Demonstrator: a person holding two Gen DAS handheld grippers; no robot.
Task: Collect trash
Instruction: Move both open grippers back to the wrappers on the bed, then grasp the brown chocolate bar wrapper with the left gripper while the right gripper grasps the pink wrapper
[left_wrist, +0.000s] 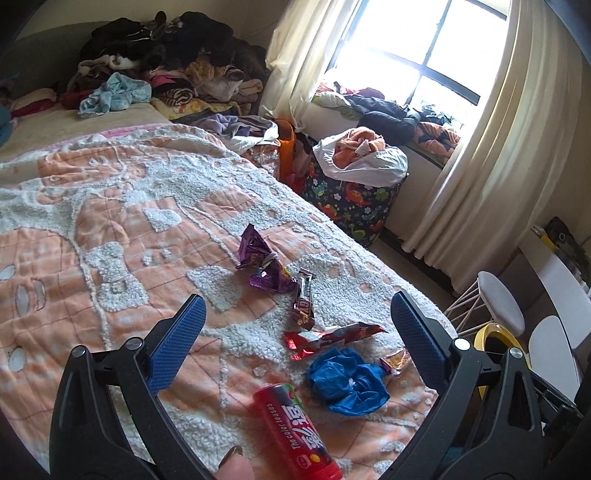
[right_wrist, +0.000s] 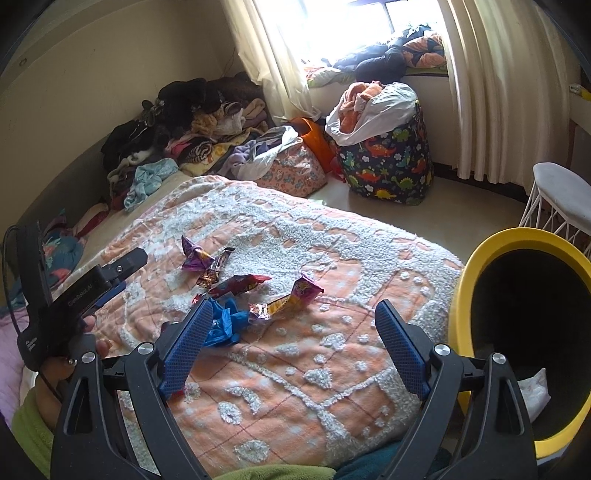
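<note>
Trash lies scattered on the orange-and-white blanket (left_wrist: 110, 229). There is a purple wrapper (left_wrist: 264, 264), a brown candy-bar wrapper (left_wrist: 303, 299), a red wrapper (left_wrist: 328, 338), a crumpled blue plastic bag (left_wrist: 347, 380), a small yellow-pink wrapper (left_wrist: 395, 360) and a red tube (left_wrist: 295, 432). My left gripper (left_wrist: 297, 297) hovers open over the pile, gripping nothing. My right gripper (right_wrist: 294, 304) is open and empty just short of the yellow-pink wrapper (right_wrist: 291, 295) and the blue bag (right_wrist: 229, 321). A yellow-rimmed bin (right_wrist: 476, 280) stands at the bed's right edge, with white paper (right_wrist: 532, 391) inside.
Clothes are piled at the bed's far end (right_wrist: 192, 122). A dinosaur-print bag (right_wrist: 388, 166) stuffed with laundry and an orange bag (right_wrist: 314, 136) stand on the floor by the curtained window. A white wire stool (right_wrist: 561, 192) is beside the bin. The left gripper (right_wrist: 127, 273) shows at the left.
</note>
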